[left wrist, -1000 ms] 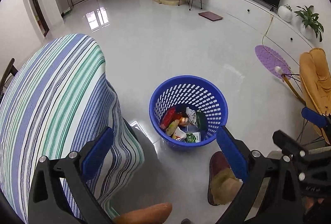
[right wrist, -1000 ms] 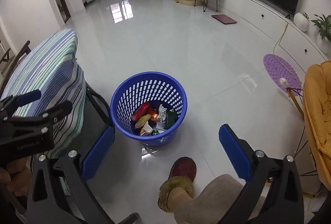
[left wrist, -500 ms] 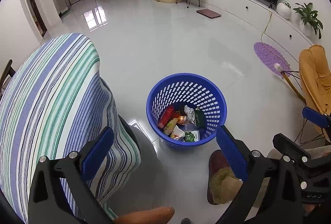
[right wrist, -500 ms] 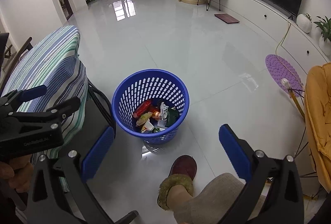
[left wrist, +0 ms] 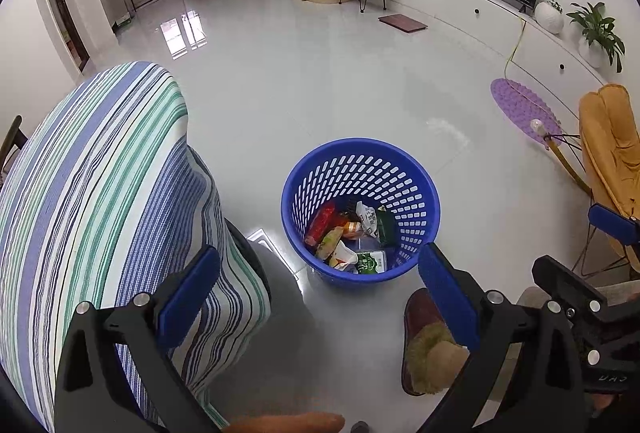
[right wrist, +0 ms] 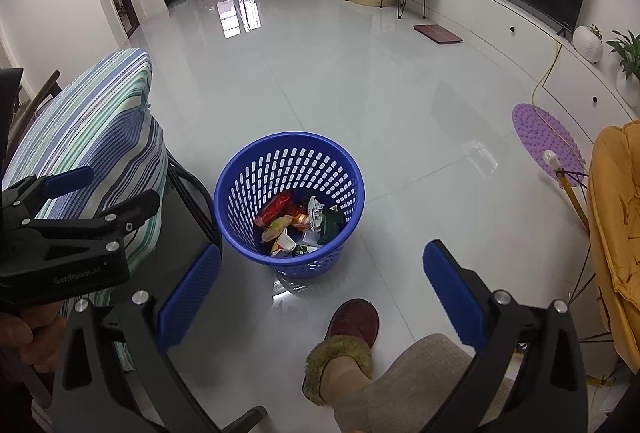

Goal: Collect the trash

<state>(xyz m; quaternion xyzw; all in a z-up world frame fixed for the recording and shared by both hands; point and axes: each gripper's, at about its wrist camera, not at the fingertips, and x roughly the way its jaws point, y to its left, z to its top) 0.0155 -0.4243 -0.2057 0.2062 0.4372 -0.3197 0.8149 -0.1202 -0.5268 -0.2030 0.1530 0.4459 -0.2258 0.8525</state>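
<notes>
A blue perforated bin [left wrist: 416,207] stands on the glossy white floor; it also shows in the right wrist view [right wrist: 244,193]. Several wrappers and cartons [left wrist: 348,237] lie at its bottom, seen too in the right wrist view [right wrist: 298,225]. My left gripper [left wrist: 318,287] is open and empty, held above and just short of the bin. My right gripper [right wrist: 320,283] is open and empty, above the floor in front of the bin. The left gripper's body [right wrist: 60,245] shows at the left of the right wrist view.
A striped blue-green cushion on a black-framed chair [left wrist: 92,201] stands left of the bin. A foot in a maroon slipper [right wrist: 348,329] is on the floor before the bin. A yellow chair [left wrist: 612,161] and purple mat [left wrist: 520,109] lie right.
Both views have shifted slightly; the bin sits a little higher and farther in frame. Both grippers stay open and empty.
</notes>
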